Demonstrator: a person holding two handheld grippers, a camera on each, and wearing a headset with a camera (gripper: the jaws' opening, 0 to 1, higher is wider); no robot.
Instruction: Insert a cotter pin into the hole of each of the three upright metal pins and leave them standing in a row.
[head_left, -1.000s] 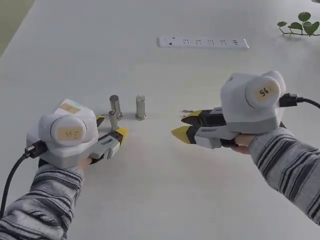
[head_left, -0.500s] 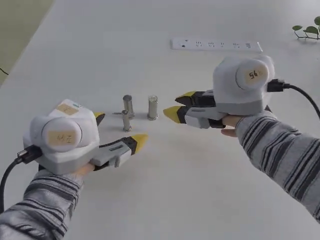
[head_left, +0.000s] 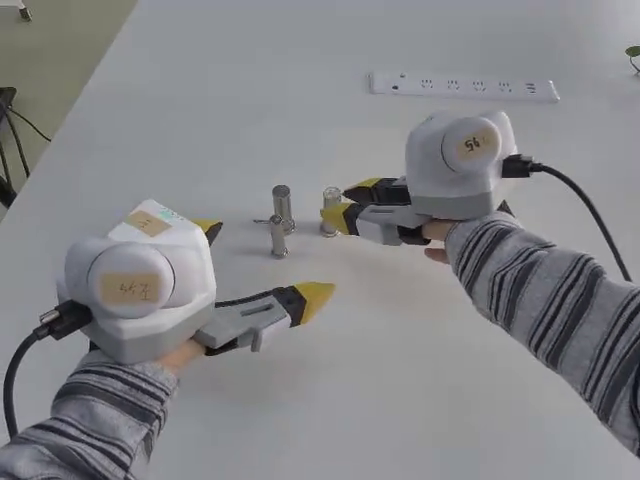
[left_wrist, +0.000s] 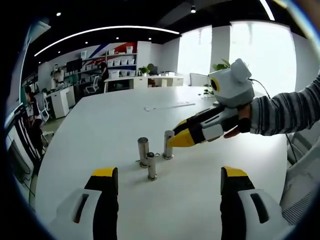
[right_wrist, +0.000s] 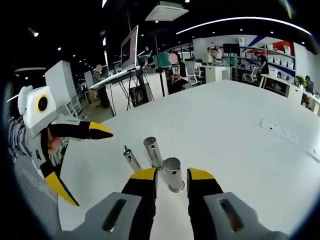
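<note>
Three upright metal pins stand close together on the white table: a back pin (head_left: 282, 203), a shorter front pin (head_left: 278, 238) and a right-hand pin (head_left: 330, 210). A thin cotter pin (head_left: 263, 221) sticks out to the left of the front pin. My right gripper (head_left: 347, 201) is open, its yellow-tipped jaws on either side of the right-hand pin (right_wrist: 173, 174), with small gaps. My left gripper (head_left: 262, 262) is open wide and holds nothing, just short of the pins (left_wrist: 151, 165). The right gripper (left_wrist: 186, 138) comes in from the right in the left gripper view.
A white power strip (head_left: 463, 86) lies at the far side of the table. Black cables trail from both grippers. The table's left edge (head_left: 60, 150) runs along the floor side. Desks and people are in the room beyond.
My right gripper has moved left until its jaws flank the right-hand pin. My left gripper has drawn back from the pins and opened wider. The head camera shifted too.
</note>
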